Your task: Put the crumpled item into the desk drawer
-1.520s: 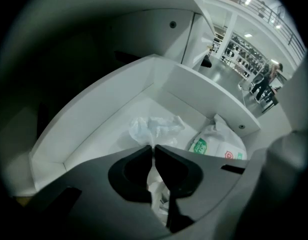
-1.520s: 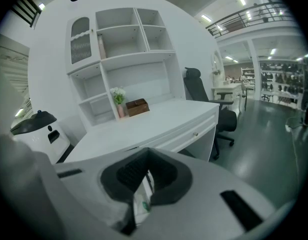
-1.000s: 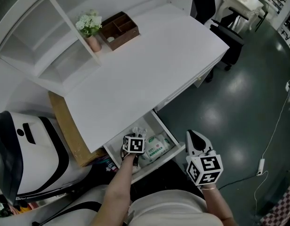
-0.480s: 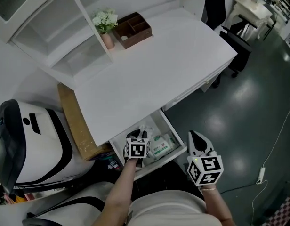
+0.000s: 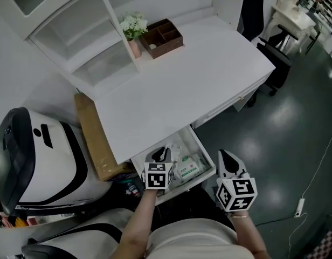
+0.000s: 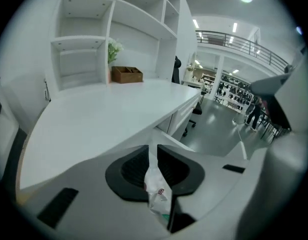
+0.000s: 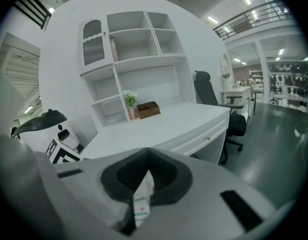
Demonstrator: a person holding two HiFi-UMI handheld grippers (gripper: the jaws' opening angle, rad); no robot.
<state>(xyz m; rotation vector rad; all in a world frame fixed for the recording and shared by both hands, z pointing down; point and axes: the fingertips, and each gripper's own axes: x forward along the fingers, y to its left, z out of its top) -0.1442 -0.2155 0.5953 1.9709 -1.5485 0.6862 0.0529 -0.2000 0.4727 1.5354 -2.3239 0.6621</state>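
In the head view, a big white desk (image 5: 171,74) fills the middle of the frame, and its white drawer (image 5: 194,180) is pulled open at the lower middle. The left gripper (image 5: 159,155) hangs over the left part of the drawer. A white and green pack of wipes (image 5: 190,168) lies inside, just right of it. The right gripper (image 5: 225,156) is at the lower right, off to the side of the drawer and over the dark floor. A brown wooden box (image 5: 163,38) and a small pink pot of white flowers (image 5: 134,28) stand at the top of the frame. In the left gripper view, the 2 jaws of the left gripper (image 6: 153,151) are pressed together on a crumpled white wrapper (image 6: 156,191). It hangs down at the lower middle, with the desk (image 6: 104,119) stretching away behind. In the right gripper view, the jaws of the right gripper (image 7: 148,156) are closed too, and they pinch a small white scrap with green print (image 7: 139,204) at the bottom middle. The desk (image 7: 164,124) and the box (image 7: 148,109) sit in the middle of that frame.
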